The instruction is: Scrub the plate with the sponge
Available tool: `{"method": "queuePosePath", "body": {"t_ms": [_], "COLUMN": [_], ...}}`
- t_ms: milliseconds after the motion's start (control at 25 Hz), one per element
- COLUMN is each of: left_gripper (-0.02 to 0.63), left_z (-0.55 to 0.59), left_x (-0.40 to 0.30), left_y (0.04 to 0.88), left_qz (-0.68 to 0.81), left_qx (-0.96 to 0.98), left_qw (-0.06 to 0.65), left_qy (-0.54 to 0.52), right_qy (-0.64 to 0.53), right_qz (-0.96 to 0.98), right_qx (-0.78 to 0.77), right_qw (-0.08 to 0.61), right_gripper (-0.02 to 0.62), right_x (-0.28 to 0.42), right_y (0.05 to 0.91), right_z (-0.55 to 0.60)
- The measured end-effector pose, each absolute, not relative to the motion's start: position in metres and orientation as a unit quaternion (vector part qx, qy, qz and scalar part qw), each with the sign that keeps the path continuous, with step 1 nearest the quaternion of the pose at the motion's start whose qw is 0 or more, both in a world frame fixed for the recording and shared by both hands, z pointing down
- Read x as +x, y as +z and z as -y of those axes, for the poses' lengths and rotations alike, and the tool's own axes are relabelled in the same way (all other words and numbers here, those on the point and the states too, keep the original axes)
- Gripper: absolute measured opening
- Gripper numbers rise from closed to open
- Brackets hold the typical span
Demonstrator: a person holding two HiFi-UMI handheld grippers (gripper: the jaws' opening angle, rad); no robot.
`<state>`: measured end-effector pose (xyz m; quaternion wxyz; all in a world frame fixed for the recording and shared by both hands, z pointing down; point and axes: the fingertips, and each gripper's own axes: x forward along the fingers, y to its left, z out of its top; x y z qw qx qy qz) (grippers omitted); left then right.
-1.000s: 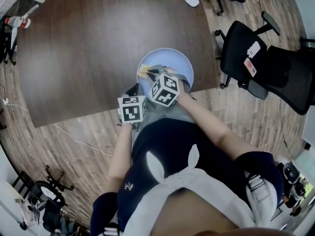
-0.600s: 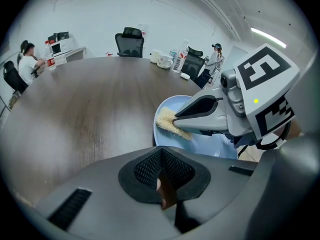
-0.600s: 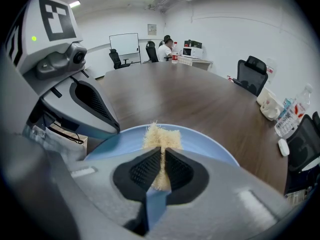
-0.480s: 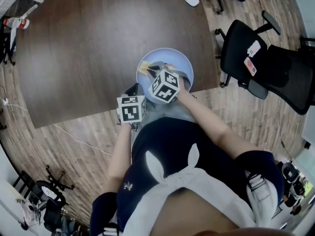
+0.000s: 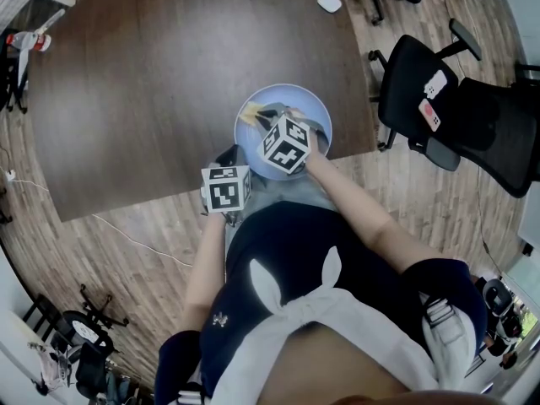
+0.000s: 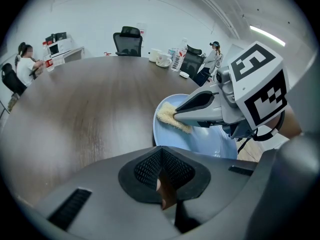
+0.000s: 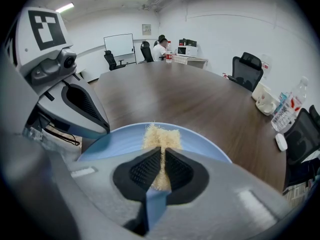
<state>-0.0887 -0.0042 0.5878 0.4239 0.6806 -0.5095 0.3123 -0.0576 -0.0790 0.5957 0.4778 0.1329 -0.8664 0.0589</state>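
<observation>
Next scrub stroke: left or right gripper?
Right. The right gripper is already shut on the sponge, which sits over the blue plate. The left gripper has its jaws together with no sponge, at the plate's near edge.

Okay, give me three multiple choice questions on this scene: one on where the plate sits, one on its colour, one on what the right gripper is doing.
1. Where on the table is the plate?
A. in the middle
B. at the edge nearest the person
C. at the far edge

2. What colour is the plate?
A. white
B. red
C. light blue

3. The right gripper is:
A. open and empty
B. shut on the sponge
C. shut on a fork

Answers:
1 B: in the head view it lies by the near edge.
2 C: its bare surface shows pale blue.
3 B: the jaws pinch the sponge over the plate.
</observation>
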Motion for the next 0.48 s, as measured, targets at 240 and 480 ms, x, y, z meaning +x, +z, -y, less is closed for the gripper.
{"method": "queuePosePath", "body": {"t_ms": [240, 480], "left_gripper": [0.006, 0.006], "left_z": [0.004, 0.005], "left_x": [-0.088, -0.087], "left_y": [0.586, 0.586], "left_qz": [0.509, 0.507], "left_qx": [0.681, 0.68], "left_qw": [0.424, 0.426], "left_qy": [0.311, 0.314], "right_qy": [0.067, 0.087], "right_qz": [0.861, 0.856], "right_qx": [0.142, 0.148], "right_qw": [0.483, 0.488], "right_gripper": [0.025, 0.025], "right_x": [-0.051, -0.047], "right_y": [0.596, 0.597], "right_z": [0.087, 0.094]}}
